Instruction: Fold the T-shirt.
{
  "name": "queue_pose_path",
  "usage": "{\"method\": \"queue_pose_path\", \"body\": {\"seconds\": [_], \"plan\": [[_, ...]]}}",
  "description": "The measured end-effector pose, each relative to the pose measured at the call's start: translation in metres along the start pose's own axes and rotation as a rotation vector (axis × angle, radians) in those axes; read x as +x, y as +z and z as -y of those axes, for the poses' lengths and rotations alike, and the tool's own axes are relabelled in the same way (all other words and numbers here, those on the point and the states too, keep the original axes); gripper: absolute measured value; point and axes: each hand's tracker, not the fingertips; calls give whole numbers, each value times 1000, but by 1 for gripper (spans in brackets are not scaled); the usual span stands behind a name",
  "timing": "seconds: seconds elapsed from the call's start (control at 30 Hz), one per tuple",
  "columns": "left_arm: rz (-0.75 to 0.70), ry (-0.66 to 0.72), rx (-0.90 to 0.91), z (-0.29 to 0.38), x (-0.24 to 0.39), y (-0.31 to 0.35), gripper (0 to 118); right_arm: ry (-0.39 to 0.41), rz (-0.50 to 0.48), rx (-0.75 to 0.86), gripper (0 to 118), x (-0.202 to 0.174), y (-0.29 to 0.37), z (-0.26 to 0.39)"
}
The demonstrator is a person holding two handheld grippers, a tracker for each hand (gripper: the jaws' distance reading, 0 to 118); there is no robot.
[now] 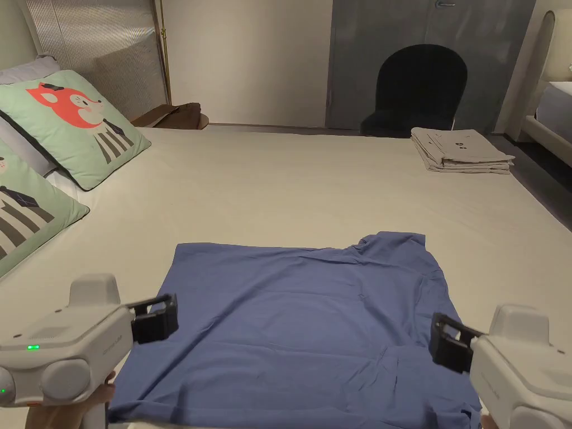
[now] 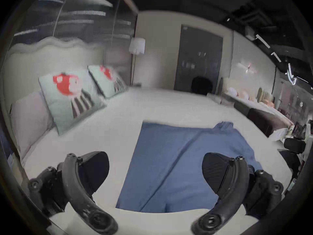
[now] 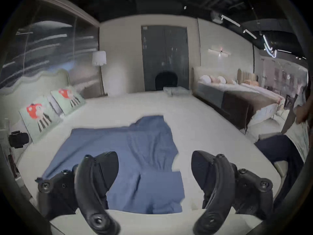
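Bed (image 1: 313, 184) first: a wide cream mattress runs from the near edge to a dark door at the far end, and everything sits on its sheet. Along its left edge lean two green cushions (image 1: 78, 125) printed with a red fox, with plain pillows behind them. Past the far edge stands a black chair (image 1: 419, 92).

Spread flat near the near edge, about midway across, lies the blue T-shirt (image 1: 301, 324). Its hem side faces the left edge of the bed and its collar end faces the right; one sleeve bunches up at its far right corner, and a crease runs across the body. On the bed's far right corner rests a stack of folded beige clothes (image 1: 461, 151), well apart from the shirt.

Each of the person's hands holds a white tool low over the near edge. The left gripper (image 1: 156, 318) hovers just beside the shirt's near left corner, its black jaws spread wide with nothing between them; in the left gripper view (image 2: 155, 170) the gap frames the shirt's left border and bare sheet. The right gripper (image 1: 447, 341) hangs by the shirt's near right corner, jaws likewise parted and empty; in the right gripper view (image 3: 155, 169) blue cloth and sheet show through the gap.
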Motion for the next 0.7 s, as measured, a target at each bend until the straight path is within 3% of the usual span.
{"method": "queue_pose_path", "body": {"seconds": [0.2, 0.3, 0.33, 0.37, 0.4, 0.43, 0.47, 0.5, 0.7], "plan": [[26, -24, 264, -34, 45, 23, 109, -9, -1, 203, 90, -18, 14, -34], [26, -33, 307, -38, 57, 25, 105, 1, 4, 263, 66, -24, 20, -40], [23, -42, 331, -37, 61, 26, 91, 9, 12, 278, 48, -26, 21, -41], [23, -54, 336, -36, 59, 22, 72, 19, 17, 286, 38, -28, 22, -41], [16, -64, 344, -35, 61, 21, 48, 33, 17, 294, 29, -29, 22, -41], [10, -74, 343, -35, 63, 19, 14, 49, 12, 301, 19, -30, 23, -41], [10, -79, 337, -35, 64, 17, 0, 61, 4, 305, 7, -30, 22, -41], [19, -80, 328, -34, 60, 13, 0, 72, 2, 311, 0, -32, 22, -40], [33, -83, 307, -34, 55, 8, 0, 111, 6, 341, 0, -35, 24, -39]]}}
